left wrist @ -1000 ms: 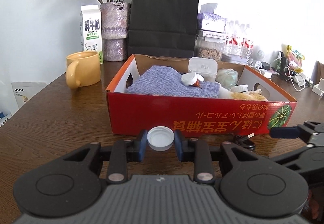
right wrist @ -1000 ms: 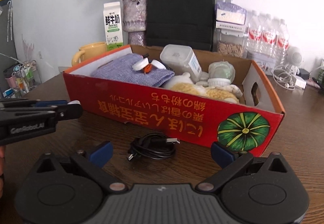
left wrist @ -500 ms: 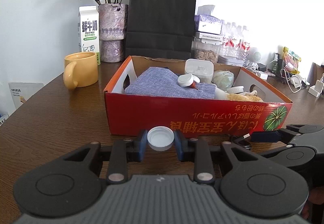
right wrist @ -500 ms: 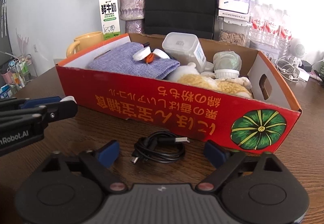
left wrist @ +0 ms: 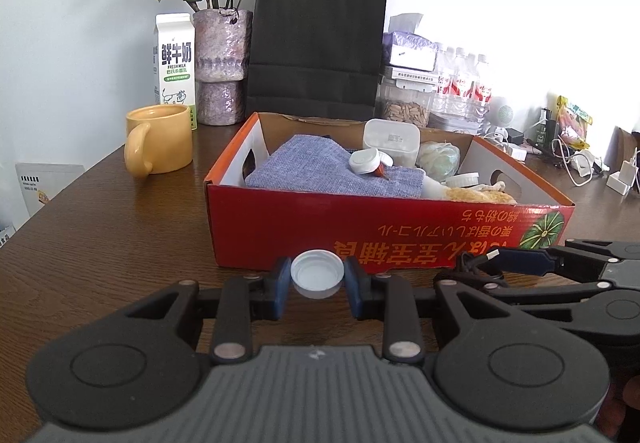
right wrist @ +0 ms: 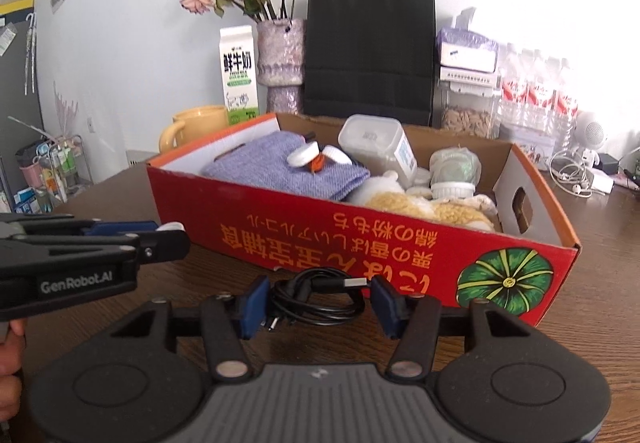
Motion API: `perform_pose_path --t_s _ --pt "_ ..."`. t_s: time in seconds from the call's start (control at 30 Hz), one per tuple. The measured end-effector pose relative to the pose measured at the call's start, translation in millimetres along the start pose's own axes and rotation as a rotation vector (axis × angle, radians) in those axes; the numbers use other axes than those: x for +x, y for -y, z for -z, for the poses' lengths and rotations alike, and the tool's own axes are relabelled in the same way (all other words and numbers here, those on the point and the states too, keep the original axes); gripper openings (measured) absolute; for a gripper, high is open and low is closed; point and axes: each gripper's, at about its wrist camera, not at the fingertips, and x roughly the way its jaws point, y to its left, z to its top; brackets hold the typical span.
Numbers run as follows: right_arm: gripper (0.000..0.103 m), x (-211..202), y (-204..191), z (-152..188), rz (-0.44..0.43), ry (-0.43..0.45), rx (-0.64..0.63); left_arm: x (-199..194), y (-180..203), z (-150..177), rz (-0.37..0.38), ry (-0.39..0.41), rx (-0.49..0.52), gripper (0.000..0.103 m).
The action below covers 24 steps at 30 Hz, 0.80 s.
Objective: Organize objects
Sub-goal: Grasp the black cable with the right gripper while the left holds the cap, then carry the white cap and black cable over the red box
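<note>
Cardboard, glossy red outside and plain brown within, makes up the shallow box standing just ahead of both grippers on a dark wood-grain table. Its front wall bears orange upside-down lettering and a green pumpkin print, and oval hand-holes are cut in its end walls. Inside lie a folded blue woven cloth, a clear lidded plastic tub, small white caps, and a fluffy yellow-and-white soft thing.

The left gripper is clamped on a round white bottle cap, hollow side facing the camera, its blue pads pressed on either rim, a little short of the box's front wall.

The right gripper has just been closing; its jaws stand about half open around a coiled black cable with a silver USB plug, which lies on the table touching the foot of the box wall. The left pad looks to touch the coil, while a gap shows at the right pad, so the cable is not yet gripped.

Beyond the box, to the left, stand a smooth yellow mug, a white milk carton and a rough mauve vase of dried roses; a matte black paper bag stands straight ahead. Bare tabletop lies open left of the left gripper, out to the table's edge.
</note>
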Motion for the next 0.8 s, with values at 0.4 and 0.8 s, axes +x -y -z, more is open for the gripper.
perform_pose_path --t_s 0.4,0.8 --pt "0.054 -29 10 -23 -0.003 0.148 0.01 -21 10 -37 0.007 0.127 -0.013 0.029" --pt "0.054 -18 31 -76 0.037 0.251 0.019 5 30 -95 0.014 0.211 -0.024 0.029"
